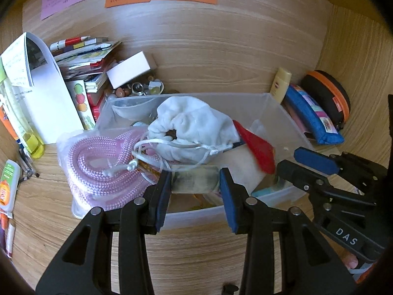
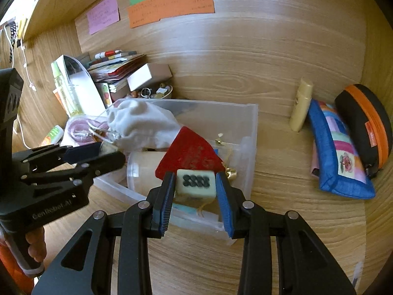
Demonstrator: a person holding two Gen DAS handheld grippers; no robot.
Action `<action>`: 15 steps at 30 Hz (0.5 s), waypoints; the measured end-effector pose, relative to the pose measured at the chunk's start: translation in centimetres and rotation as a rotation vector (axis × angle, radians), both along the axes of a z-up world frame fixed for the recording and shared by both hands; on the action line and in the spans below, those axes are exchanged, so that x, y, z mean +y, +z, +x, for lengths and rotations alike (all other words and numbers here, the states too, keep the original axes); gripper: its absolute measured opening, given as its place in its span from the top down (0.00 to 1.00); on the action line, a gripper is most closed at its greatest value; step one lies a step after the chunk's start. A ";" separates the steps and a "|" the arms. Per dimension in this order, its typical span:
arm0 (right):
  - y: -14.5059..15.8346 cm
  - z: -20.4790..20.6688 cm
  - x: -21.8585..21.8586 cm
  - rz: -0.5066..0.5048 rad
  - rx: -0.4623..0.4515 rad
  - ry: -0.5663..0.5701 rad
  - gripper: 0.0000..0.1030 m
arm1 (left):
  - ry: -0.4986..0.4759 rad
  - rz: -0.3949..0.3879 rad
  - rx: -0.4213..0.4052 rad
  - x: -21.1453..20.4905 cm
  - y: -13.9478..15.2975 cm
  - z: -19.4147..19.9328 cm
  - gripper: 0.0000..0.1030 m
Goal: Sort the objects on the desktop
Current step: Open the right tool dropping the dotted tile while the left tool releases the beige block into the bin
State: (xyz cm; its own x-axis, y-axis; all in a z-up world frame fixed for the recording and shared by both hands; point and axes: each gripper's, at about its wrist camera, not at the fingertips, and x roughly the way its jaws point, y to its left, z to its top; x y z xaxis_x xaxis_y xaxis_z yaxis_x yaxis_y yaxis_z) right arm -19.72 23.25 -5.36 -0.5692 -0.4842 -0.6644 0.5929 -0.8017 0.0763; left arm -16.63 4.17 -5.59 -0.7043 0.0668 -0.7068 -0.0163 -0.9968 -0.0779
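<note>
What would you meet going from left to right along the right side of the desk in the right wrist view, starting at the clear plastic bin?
Clear plastic bin → cream bottle → blue patchwork pouch → black case with orange zip.

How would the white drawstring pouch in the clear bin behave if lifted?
The white drawstring pouch looks soft and wrinkled, so it would likely sag. Its loose cords lie over the pink rope and might snag. It bulges, so it probably holds something.

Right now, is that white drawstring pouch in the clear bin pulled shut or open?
Nearly shut. The white drawstring pouch has its mouth gathered into tight puckers, with only a small dark hole left, and its cords trail loose over the clear bin.
</note>
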 end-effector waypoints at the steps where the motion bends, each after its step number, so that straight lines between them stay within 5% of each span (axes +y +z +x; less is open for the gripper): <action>1: 0.0 0.1 -0.1 0.006 0.006 -0.001 0.70 | -0.003 -0.003 -0.001 0.0 0.0 0.1 0.62; 6: 0.2 -0.1 0.2 -0.026 -0.019 0.023 0.61 | -0.010 -0.012 0.019 0.0 0.7 0.9 0.57; 9: 0.8 0.4 0.5 -0.086 -0.016 0.061 0.58 | 0.005 -0.018 0.044 -0.3 1.5 1.8 0.39; 15: 2.4 1.7 1.2 -0.116 0.055 0.058 0.28 | 0.059 -0.069 0.101 -1.4 3.2 3.8 0.24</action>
